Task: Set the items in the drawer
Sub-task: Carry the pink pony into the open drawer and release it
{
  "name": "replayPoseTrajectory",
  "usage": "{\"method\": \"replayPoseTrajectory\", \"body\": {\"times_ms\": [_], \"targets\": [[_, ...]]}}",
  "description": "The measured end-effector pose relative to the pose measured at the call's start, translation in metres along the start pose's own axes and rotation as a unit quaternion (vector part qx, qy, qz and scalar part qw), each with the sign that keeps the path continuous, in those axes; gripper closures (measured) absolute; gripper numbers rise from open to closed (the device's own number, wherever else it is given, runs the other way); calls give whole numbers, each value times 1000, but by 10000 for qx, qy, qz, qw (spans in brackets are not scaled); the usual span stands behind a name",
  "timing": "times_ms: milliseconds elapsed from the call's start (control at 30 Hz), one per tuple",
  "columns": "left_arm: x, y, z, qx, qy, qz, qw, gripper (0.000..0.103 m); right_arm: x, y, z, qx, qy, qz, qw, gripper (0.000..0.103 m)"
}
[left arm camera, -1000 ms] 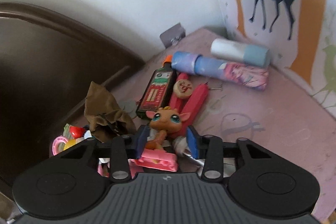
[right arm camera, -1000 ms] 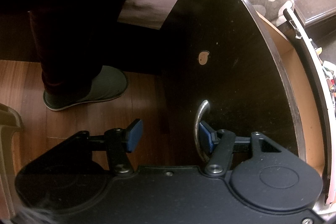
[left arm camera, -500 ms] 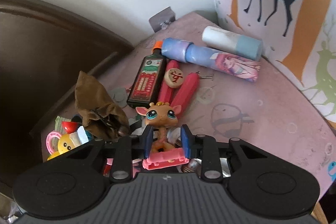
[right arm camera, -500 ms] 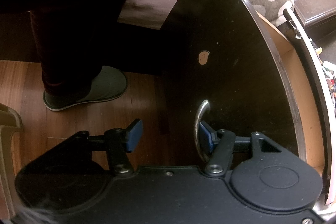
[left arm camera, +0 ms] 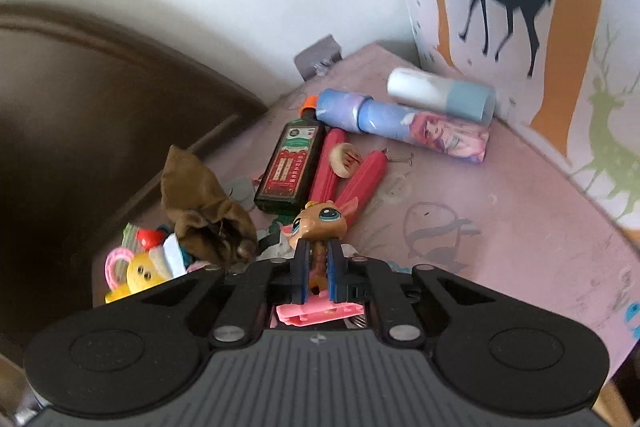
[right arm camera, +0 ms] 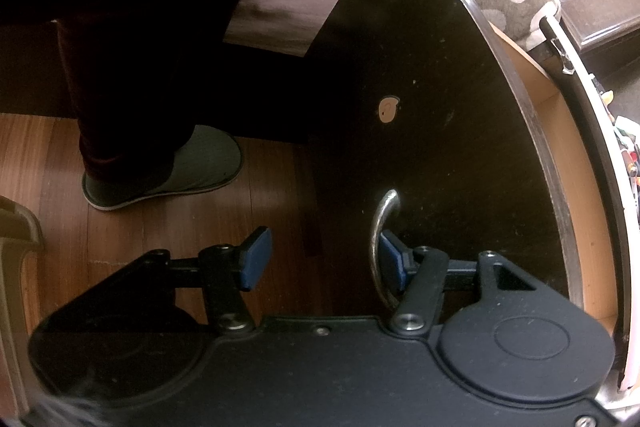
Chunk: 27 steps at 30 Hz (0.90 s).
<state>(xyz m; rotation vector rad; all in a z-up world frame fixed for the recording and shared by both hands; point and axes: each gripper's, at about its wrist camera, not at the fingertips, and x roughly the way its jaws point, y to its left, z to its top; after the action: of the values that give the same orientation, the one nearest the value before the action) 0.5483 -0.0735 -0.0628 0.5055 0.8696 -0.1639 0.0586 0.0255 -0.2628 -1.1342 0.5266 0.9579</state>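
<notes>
In the left wrist view, the left gripper (left arm camera: pixel 317 273) sits at lower centre with its blue pads pressed onto the body of a small brown toy (left arm camera: pixel 320 223). The toy's big-eyed head pokes up just above the fingertips. Under the gripper a pink clip (left arm camera: pixel 316 313) shows. The toy is above a pink table (left arm camera: pixel 500 227) crowded with things. A dark bottle (left arm camera: pixel 290 167) with an orange cap lies above the toy at centre, touching two red sticks (left arm camera: pixel 360 179) that carry a round wooden piece (left arm camera: pixel 345 166). Two tubes (left arm camera: pixel 404 123) lie at upper right against a deer-print wall (left arm camera: pixel 520 7). A brown pouch (left arm camera: pixel 204 215) slumps at left over a heap of small toys (left arm camera: pixel 140 263).

In the right wrist view, the right gripper (right arm camera: pixel 320 259) has its fingers spread wide. The right-hand finger is hooked behind the metal handle (right arm camera: pixel 380 239) of the black drawer front (right arm camera: pixel 420 107). The left-hand finger hangs over the wood floor (right arm camera: pixel 120 227). The drawer (right arm camera: pixel 576 187) stands pulled out, its pale inner wall showing along the right edge. A slipper (right arm camera: pixel 180 171) stands at left.
</notes>
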Motion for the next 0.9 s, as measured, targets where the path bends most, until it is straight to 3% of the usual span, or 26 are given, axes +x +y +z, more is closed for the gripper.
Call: {"method": "replayPoseTrajectory", "body": {"times_ms": [433,900], "targets": [[-64,-2,-23,-526,-539,-132,9971,96,2,1,0,-15,-1,5,10000,44],[-139,-10,-101,-967,-609,-323,9929,96,0,-2,0,64,-13,42,10000,44]]}}
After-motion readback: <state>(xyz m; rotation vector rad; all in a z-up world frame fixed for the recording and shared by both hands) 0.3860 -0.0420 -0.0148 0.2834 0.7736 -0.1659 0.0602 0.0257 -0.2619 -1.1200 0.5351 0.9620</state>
